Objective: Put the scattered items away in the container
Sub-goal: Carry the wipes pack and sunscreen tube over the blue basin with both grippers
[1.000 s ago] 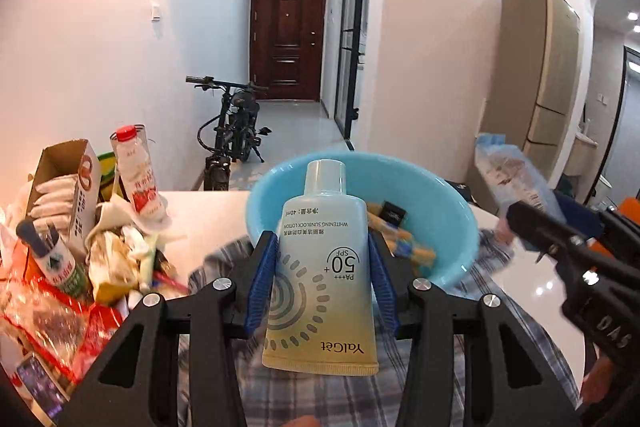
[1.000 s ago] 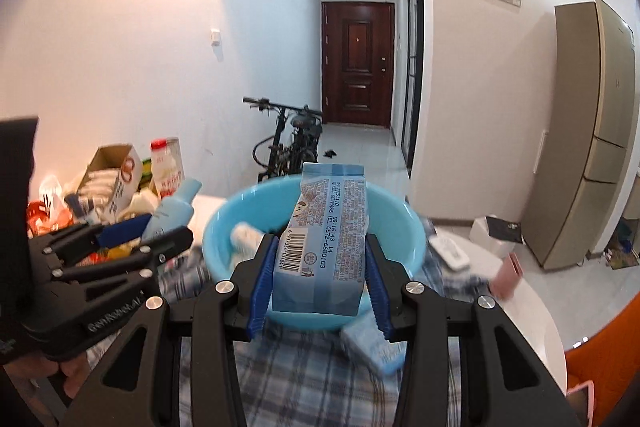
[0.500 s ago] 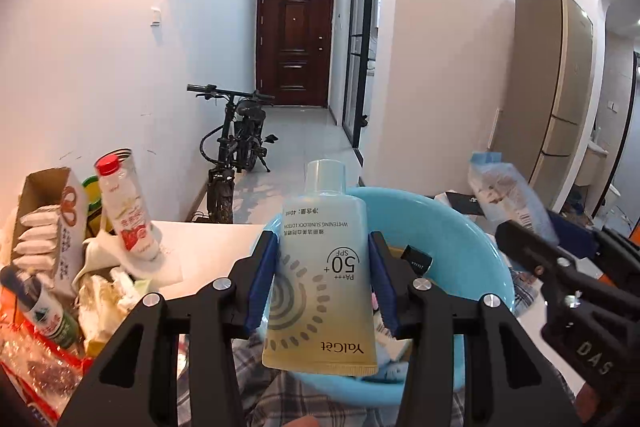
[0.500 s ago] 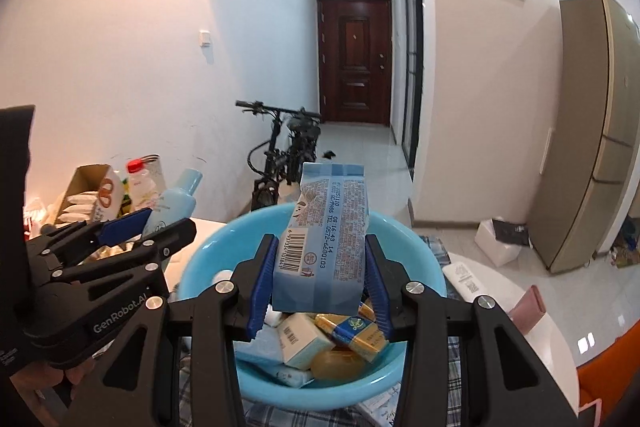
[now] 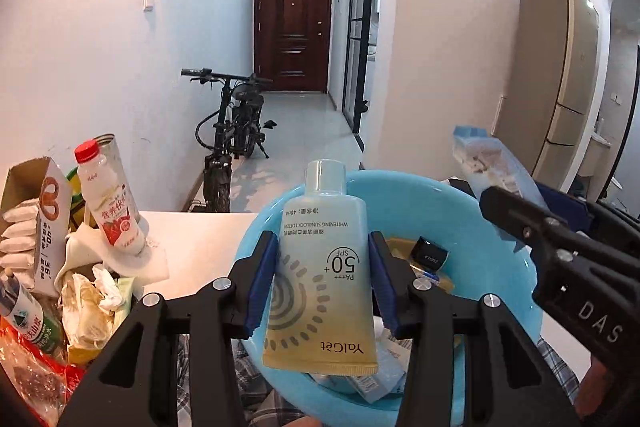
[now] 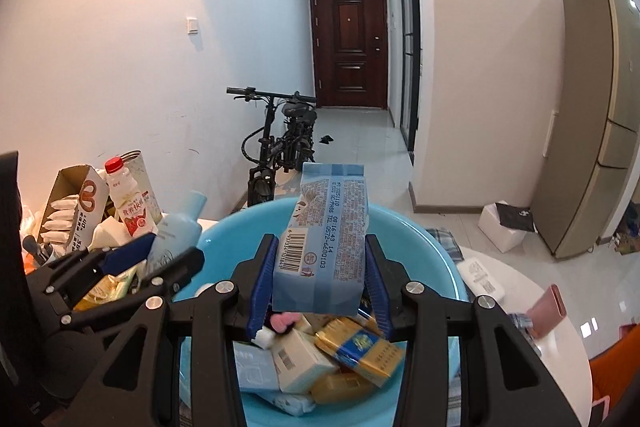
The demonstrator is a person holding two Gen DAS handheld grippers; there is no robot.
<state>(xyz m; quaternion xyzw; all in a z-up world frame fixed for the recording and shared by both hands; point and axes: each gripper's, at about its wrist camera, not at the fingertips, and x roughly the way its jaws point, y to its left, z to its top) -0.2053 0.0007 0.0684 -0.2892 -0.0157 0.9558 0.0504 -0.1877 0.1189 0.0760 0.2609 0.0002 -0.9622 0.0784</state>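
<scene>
My left gripper (image 5: 322, 279) is shut on a pale blue-and-yellow sunblock tube (image 5: 320, 283), held cap-forward over the near rim of the light blue basin (image 5: 480, 227). My right gripper (image 6: 318, 267) is shut on a blue snack packet (image 6: 324, 239) above the basin (image 6: 424, 247), which holds several small boxes and packets (image 6: 356, 347). The right gripper and its packet (image 5: 492, 163) show at the right of the left wrist view. The left gripper with the tube (image 6: 176, 231) shows at the left of the right wrist view.
A clutter pile stands left of the basin: an open cardboard box (image 5: 36, 223), a red-capped drink bottle (image 5: 108, 207), crumpled wrappers (image 5: 96, 287). A plaid cloth (image 5: 556, 359) lies under the basin. A white packet (image 6: 480, 275) and pink item (image 6: 548, 311) lie right of it. A bicycle (image 5: 236, 131) stands beyond the table.
Both grippers have moved forward and risen over the basin with their items still held. The basin now sits right beneath them and its contents show.
</scene>
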